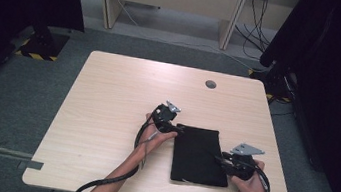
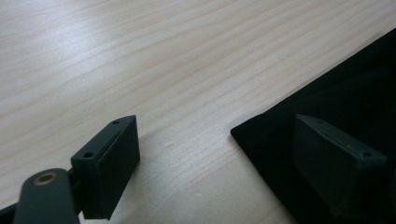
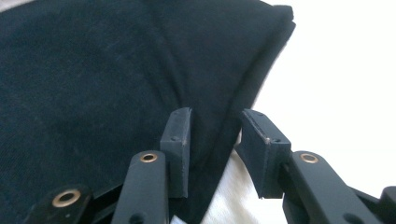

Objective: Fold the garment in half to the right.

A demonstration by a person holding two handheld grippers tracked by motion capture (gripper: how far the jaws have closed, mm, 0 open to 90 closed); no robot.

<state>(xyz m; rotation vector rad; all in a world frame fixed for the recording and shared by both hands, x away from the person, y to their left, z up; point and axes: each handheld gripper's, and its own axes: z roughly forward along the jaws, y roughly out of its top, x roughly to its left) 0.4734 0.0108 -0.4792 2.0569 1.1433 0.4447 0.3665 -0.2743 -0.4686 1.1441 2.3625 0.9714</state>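
Both grippers flank the black cloth, right gripper astride its edge.

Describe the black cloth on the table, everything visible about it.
The black cloth is a dark, matte, soft-looking fabric folded into a flat upright rectangle on the right half of the light wooden table. Its far left corner lies flat between the open jaws of the left gripper. At the right edge, the right gripper has its jaws around a raised fold, one jaw each side, with a gap showing; whether they pinch it yet is unclear.
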